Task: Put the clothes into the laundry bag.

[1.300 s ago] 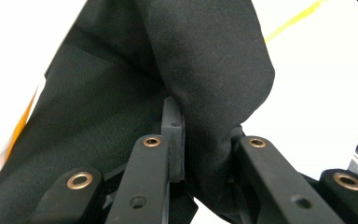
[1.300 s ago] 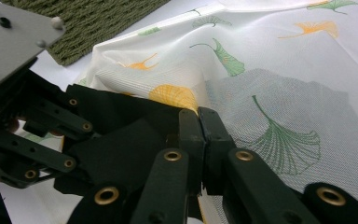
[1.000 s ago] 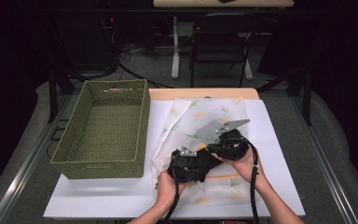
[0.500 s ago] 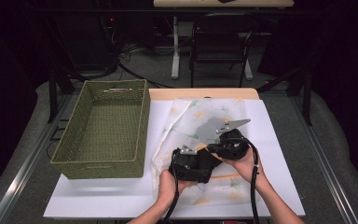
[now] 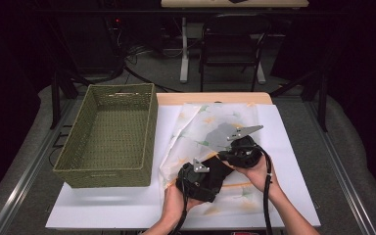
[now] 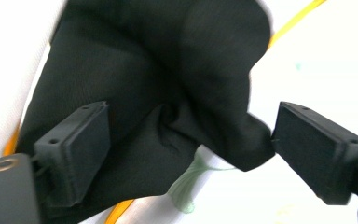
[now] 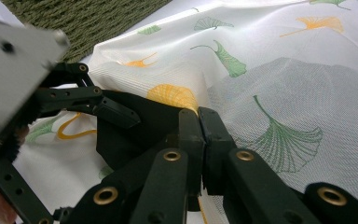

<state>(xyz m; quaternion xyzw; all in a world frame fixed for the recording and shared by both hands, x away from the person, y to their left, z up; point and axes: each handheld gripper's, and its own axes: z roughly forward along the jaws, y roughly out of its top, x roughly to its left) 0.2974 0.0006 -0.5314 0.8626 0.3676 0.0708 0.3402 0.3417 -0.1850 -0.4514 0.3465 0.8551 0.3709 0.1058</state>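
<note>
- Left gripper (image 5: 210, 172): jaws parted, just now opening, with a fold of the black cloth (image 6: 168, 93) lying loose between the pads, neither pad pressing it; the right pad (image 6: 319, 154) is partly cut off by the frame's edge.
- Right gripper (image 7: 199, 140): jaws clenched together at the edge of the black cloth; whether fabric is pinched between the pads is hard to make out.
- Black cloth (image 5: 215, 169): on the leaf-printed white sheet (image 5: 210, 127), near the table's front edge, largely hidden under both grippers in the high view.
- Hands: left hand (image 5: 176, 203) and right hand (image 5: 257, 171) come in from the bottom edge, forearms cut off, close together.
- Woven basket (image 5: 127, 98): left of the sheet, apart from the cloth.
</note>
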